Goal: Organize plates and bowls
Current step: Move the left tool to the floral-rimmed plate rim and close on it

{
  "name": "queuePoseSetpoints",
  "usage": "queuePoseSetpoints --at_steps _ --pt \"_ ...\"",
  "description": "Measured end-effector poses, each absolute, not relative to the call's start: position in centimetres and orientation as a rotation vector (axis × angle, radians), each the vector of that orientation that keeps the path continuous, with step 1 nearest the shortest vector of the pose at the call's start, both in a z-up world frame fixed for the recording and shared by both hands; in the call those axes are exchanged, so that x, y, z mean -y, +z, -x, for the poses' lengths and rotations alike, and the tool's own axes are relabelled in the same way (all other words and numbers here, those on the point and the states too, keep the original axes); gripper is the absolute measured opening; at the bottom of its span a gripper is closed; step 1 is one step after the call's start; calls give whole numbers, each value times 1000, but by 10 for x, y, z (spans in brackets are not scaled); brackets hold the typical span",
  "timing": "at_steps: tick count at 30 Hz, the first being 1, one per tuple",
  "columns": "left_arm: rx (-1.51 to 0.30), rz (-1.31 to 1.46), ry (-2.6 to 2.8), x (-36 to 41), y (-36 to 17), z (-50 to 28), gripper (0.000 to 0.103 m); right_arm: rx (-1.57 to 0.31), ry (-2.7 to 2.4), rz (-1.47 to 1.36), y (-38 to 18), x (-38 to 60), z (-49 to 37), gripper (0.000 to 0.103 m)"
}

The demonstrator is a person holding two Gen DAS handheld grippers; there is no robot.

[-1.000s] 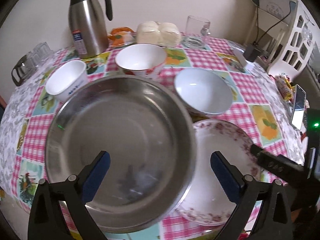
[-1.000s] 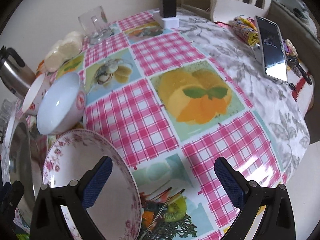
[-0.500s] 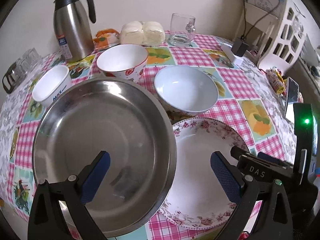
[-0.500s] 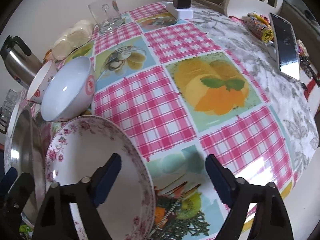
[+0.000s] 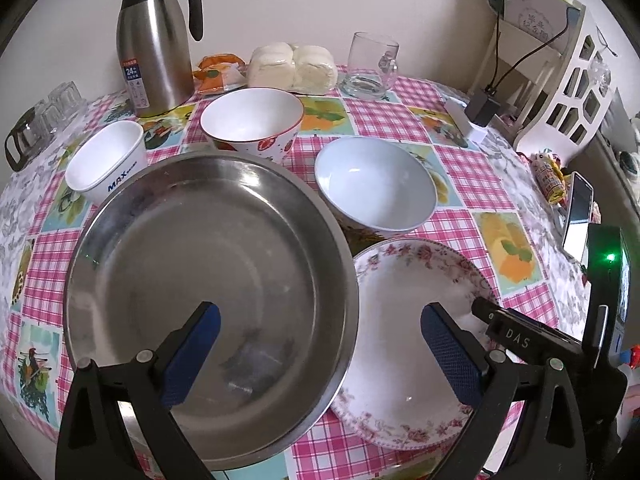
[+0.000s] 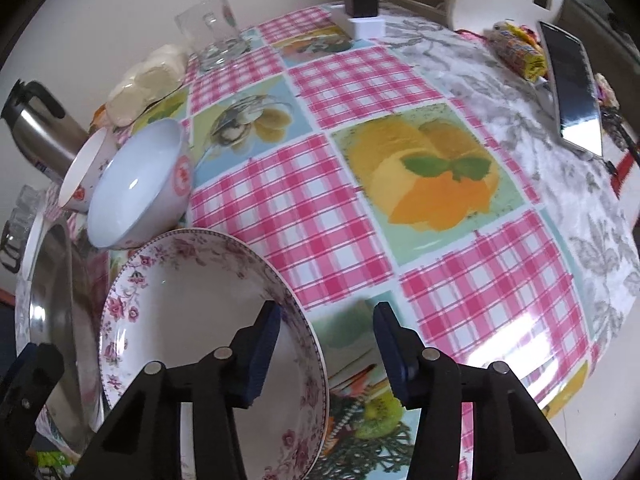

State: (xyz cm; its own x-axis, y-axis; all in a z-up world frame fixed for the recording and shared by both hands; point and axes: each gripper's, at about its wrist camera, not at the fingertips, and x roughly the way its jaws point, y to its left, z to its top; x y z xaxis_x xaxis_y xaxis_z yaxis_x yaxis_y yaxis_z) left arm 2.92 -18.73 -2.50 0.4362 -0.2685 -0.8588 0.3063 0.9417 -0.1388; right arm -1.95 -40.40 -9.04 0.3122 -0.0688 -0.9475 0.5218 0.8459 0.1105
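The right hand-held gripper [image 6: 326, 340] straddles the near right rim of the floral plate [image 6: 192, 300]: its left blue pad sits inside the plate, its right pad outside over the bench [image 6: 288, 200]. Its jaws have just been closing, with the rim between them, but a gap shows beside the outer pad, so the pads do not yet press on it. The left hand-held gripper [image 5: 318, 348] hangs with its jaws spread wide, one pad over the steel basin [image 5: 200, 280] and the other over the floral plate [image 5: 404, 320], holding nothing.

The floral plate is a deep white dish with a band of small pink roses and a thin dark line along its edge; its inside is bare and glossy. It lies on the checked pink tablecloth, its left edge tucked under the rim of the steel basin, a wide, shallow, dull-shining pan that is empty. Just behind the plate stands a pale blue-white bowl [image 5: 374, 184] with a red mark on its outer side. Behind that sits a white bowl with a red pattern [image 5: 250, 118], and to its left a white cup printed MAX [image 5: 106, 160]. At the back of the bench stand a steel thermos jug [image 5: 154, 40], wrapped buns [image 5: 292, 66] and a glass mug [image 5: 370, 66]. A phone [image 6: 572, 88] lies near the right edge.
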Motion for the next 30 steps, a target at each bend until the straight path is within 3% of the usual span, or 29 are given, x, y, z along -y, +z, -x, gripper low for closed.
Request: queuePoseSetpoints --at_steps 7,9,17,24,30 --pt "-1076 -16 -415 194 -23 -26 97 -1176 -503 -482 -89 426 34 52" --pt "-1085 -12 -448 201 -22 -25 85 -1171 -523 -500 -89 432 35 52" --pt "-1115 -66 -530 236 -25 -16 73 -1152 -566 -547 -89 450 43 52" --pt "-1158 -76 -576 251 -28 -11 56 -1137 -600 -550 -88 461 46 52" --pt "-1234 -100 -561 258 -48 -10 49 -1132 -604 -576 -90 467 48 53"
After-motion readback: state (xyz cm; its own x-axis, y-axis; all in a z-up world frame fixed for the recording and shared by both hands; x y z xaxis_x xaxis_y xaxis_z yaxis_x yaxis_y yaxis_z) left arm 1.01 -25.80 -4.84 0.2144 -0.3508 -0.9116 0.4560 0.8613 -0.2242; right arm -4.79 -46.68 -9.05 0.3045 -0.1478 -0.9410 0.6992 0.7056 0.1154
